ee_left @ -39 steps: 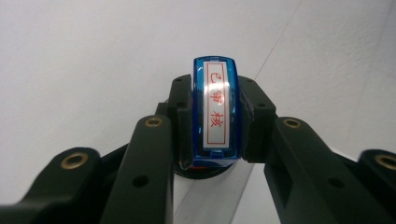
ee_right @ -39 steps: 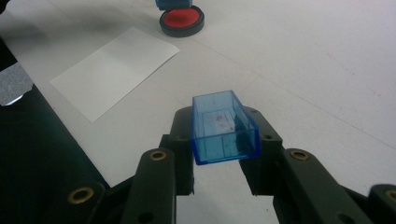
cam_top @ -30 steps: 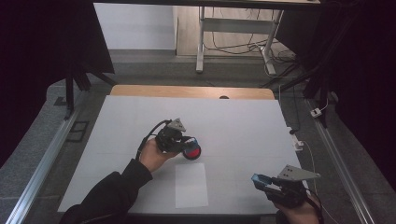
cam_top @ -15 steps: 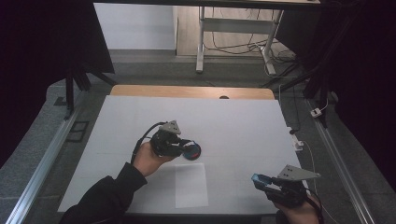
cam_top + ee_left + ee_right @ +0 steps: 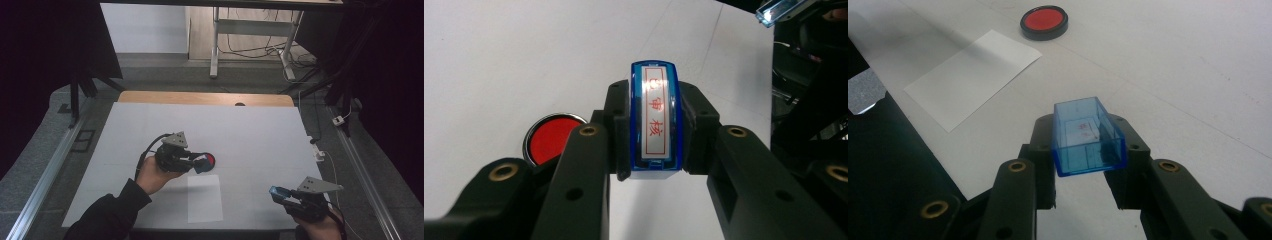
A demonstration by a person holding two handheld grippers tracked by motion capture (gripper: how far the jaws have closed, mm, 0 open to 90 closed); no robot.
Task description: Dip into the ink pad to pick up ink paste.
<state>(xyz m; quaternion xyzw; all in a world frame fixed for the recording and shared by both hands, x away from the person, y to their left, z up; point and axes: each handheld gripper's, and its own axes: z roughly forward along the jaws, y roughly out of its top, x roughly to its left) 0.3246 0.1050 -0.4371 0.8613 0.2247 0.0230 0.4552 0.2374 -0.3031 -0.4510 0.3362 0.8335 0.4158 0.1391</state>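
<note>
- High view: the left gripper [image 5: 200, 161] is clamped on a blue stamp [image 5: 202, 162] and hovers right beside the red ink pad [image 5: 210, 160], with a white sheet of paper [image 5: 205, 198] lying on the table [image 5: 260, 135] just nearer the person than its fingertips; the right gripper [image 5: 278, 193], well apart toward the table's near corner, pinches the stamp's clear blue cap [image 5: 276, 191]. The risk here is an inked face brushing the bare tabletop on the way to the sheet

- Left gripper view: the stamp [image 5: 656, 120] sits upright between the two black fingers [image 5: 621, 130], gripped by its narrow sides, red characters on its label facing the camera; the ink pad [image 5: 551, 142] lies low to the left of the fingers, partly hidden behind one. Held on smooth plastic sides, the stamp could twist or slip when pressed down, leaving a smeared or partial print; coming down tilted would do the same

- Right gripper view: the cap [image 5: 1087, 136] is nipped at its lower end between the fingertips [image 5: 1044, 135], its open mouth pointing away; the paper [image 5: 973, 75] and the ink pad [image 5: 1044, 22] lie far beyond the fingers. With so little of the cap inside the grip, a knock or slackening could send it tumbling off the table edge
</note>
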